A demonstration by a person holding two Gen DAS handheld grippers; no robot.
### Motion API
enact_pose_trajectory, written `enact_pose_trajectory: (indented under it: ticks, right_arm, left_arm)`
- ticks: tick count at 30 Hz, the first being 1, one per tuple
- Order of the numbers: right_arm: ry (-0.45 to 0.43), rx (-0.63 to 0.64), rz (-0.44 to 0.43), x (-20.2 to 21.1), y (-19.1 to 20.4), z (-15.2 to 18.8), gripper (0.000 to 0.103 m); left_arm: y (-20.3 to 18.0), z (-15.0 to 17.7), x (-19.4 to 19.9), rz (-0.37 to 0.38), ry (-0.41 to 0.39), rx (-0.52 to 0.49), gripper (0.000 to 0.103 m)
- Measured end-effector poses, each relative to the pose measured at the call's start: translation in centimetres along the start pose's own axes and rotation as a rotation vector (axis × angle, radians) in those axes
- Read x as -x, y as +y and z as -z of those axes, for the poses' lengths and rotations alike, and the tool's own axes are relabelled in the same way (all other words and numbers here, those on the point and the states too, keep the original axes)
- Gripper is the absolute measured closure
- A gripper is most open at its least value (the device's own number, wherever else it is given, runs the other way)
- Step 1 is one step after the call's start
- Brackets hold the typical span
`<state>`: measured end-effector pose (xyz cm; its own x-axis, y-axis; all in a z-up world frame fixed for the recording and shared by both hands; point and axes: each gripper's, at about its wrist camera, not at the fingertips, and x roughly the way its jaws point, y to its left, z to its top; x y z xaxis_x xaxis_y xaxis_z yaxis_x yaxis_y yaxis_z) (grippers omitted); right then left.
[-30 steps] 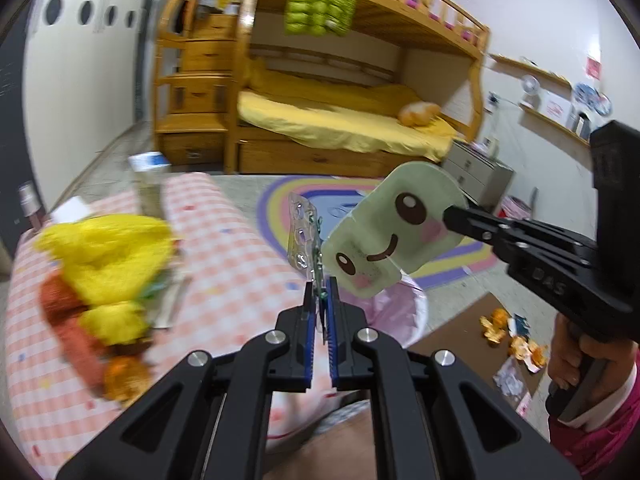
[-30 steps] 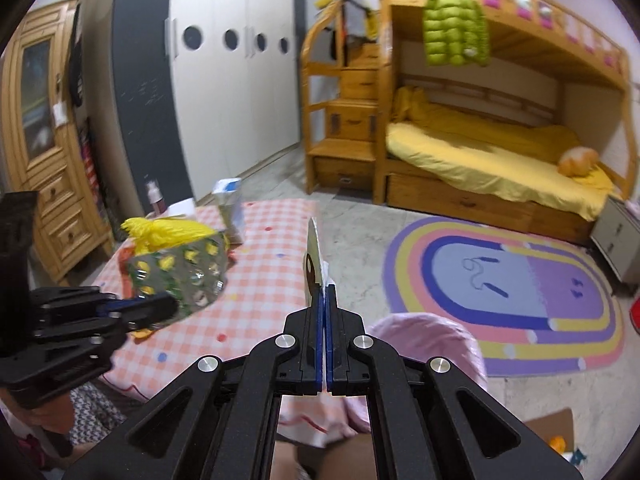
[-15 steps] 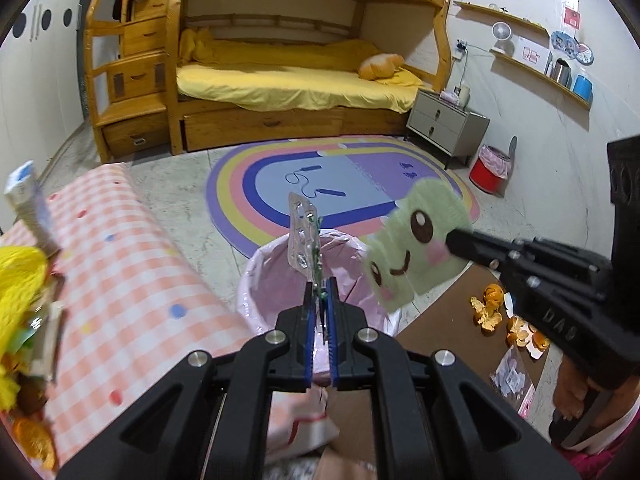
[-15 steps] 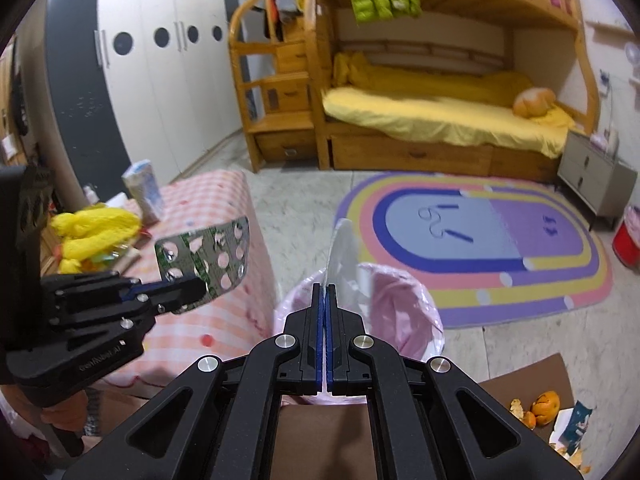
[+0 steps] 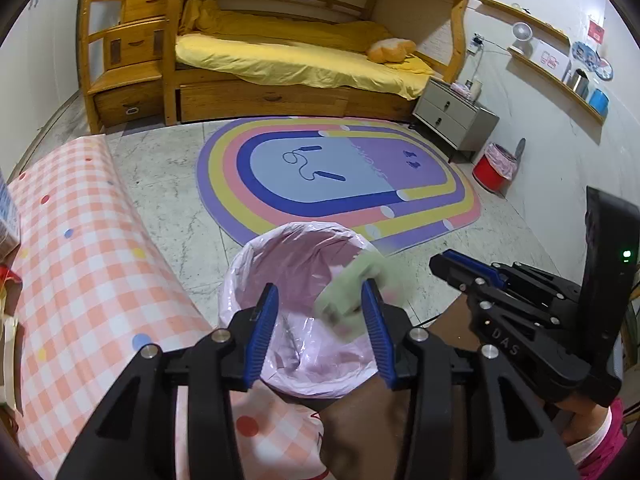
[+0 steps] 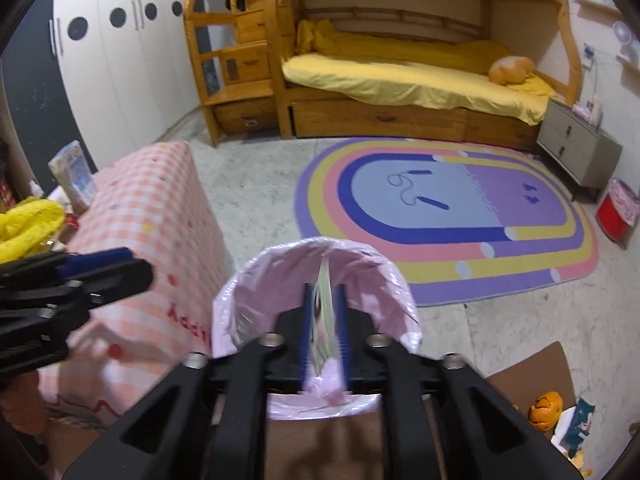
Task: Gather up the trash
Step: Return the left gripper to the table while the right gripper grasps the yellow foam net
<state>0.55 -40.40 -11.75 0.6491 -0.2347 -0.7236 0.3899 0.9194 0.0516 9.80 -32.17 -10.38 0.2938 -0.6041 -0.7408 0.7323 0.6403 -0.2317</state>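
Note:
A bin lined with a pink bag [image 5: 256, 256] [image 6: 248, 280] stands on the floor below both grippers. My left gripper [image 5: 318, 312] is open and empty above the bin; a thin strip, likely the blister pack [image 5: 290, 330], lies inside the bag. My right gripper [image 6: 325, 312] is open above the bin. The green smiley-face card [image 6: 323, 304] is blurred between its parted fingers, and it shows falling into the bin in the left wrist view [image 5: 346, 292]. The right gripper also shows at the right of the left wrist view [image 5: 472, 272].
A table with a pink checked cloth [image 5: 80, 264] [image 6: 152, 208] stands left of the bin, with a yellow net bag [image 6: 28, 224] and a tissue pack [image 6: 72, 176] on it. Orange peel and wrappers [image 6: 546, 408] lie on cardboard at the right. A rainbow rug [image 5: 332, 176] lies beyond.
Both grippers moved over the bin and opened. The blister pack left my left gripper and the green card is dropping from my right gripper.

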Motion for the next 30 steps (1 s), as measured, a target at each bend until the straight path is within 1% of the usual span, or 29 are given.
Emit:
enact_pose_trajectory:
  ticks: [1,5,8,12,15,17,19,22,25,30]
  right_arm:
    - [0.0,-0.01,-0.001,0.2,-0.1,0.1,0.075]
    - [-0.022,-0.024,-0.015,1.9,-0.1,0.3,0.075]
    - [-0.044,-0.024,-0.03,3.8,0.6,0.3,0.075]
    - [-0.088,-0.004,-0.068,7.0,2.5,0.5,0.075]
    - [-0.146,0.053,-0.111,9.8,4.9,0.6,0.075]
    - [-0.177,0.104,-0.127,11.6,7.0,0.6,0.075]
    - [-0.202,0.126,-0.136,13.1,8.9,0.6,0.075]
    - [-0.212,0.124,-0.179,15.0,10.9,0.3,0.075]
    - [-0.223,0.163,-0.176,16.6,13.1,0.2,0.075]
    - [-0.246,0.213,-0.196,18.7,16.1,0.7,0.075]
  left_arm:
    - [0.2,0.0,0.3,-0.004,-0.002,0.004,0.061]
    - [0.9,0.1,2.5,-0.025,-0.036,0.023,0.061]
    - [1.2,0.4,4.9,-0.05,-0.071,0.033,0.061]
    - [1.6,1.7,8.8,-0.085,-0.111,0.043,0.061]
    - [2.3,2.8,12.2,-0.122,-0.142,0.062,0.061]
    - [3.0,3.9,14.2,-0.154,-0.155,0.078,0.061]
    - [4.0,5.4,16.6,-0.185,-0.169,0.098,0.061]
    - [5.4,7.6,19.9,-0.236,-0.195,0.119,0.061]
    - [7.3,10.0,23.0,-0.28,-0.221,0.162,0.061]
    - [10.2,12.7,26.4,-0.341,-0.243,0.231,0.061]
